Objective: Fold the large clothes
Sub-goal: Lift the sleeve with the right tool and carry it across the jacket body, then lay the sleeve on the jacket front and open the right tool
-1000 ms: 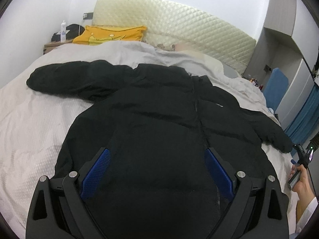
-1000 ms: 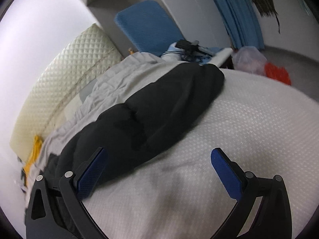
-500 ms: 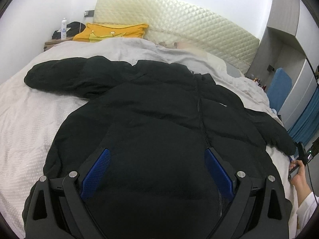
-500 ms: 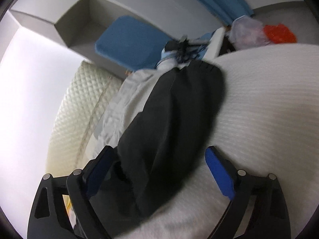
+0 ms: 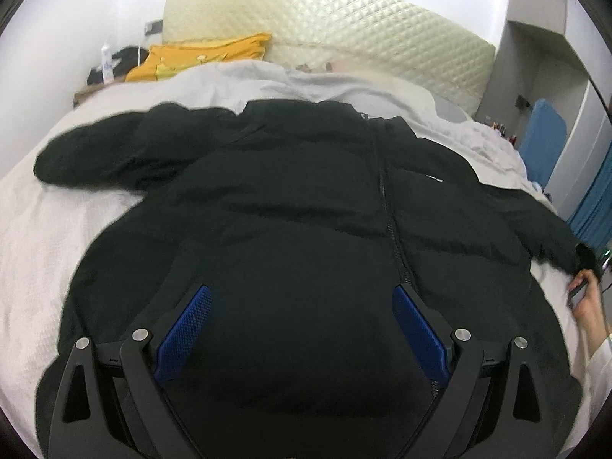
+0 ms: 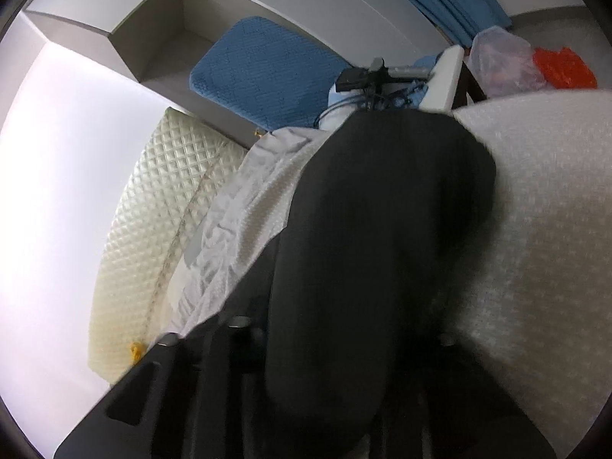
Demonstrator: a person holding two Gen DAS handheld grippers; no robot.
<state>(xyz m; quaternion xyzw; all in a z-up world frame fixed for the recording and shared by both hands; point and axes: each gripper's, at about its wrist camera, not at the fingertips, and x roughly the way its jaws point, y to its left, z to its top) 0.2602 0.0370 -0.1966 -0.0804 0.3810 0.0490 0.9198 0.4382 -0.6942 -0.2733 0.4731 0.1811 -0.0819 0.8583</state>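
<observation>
A large black puffer jacket [image 5: 306, 229] lies front up on the white bed [image 5: 46, 252], zipped, with both sleeves spread out. My left gripper [image 5: 302, 306] is open above the jacket's lower body and holds nothing. In the right wrist view the jacket's right sleeve [image 6: 382, 229] fills the middle and covers my right gripper's fingers, so I cannot tell how they stand. In the left wrist view the person's right hand [image 5: 589, 306] is at that sleeve's cuff [image 5: 581, 256].
A quilted cream headboard [image 5: 344, 34] and a grey duvet [image 5: 306, 84] are at the head of the bed. A yellow garment [image 5: 199, 57] lies far left. A blue cushion [image 6: 267, 72], a camera mount [image 6: 367, 76] and plastic bags [image 6: 508, 61] stand beside the bed.
My right gripper has moved in onto the sleeve, which now hides its blue pads. My left gripper has drifted back a little and stays open.
</observation>
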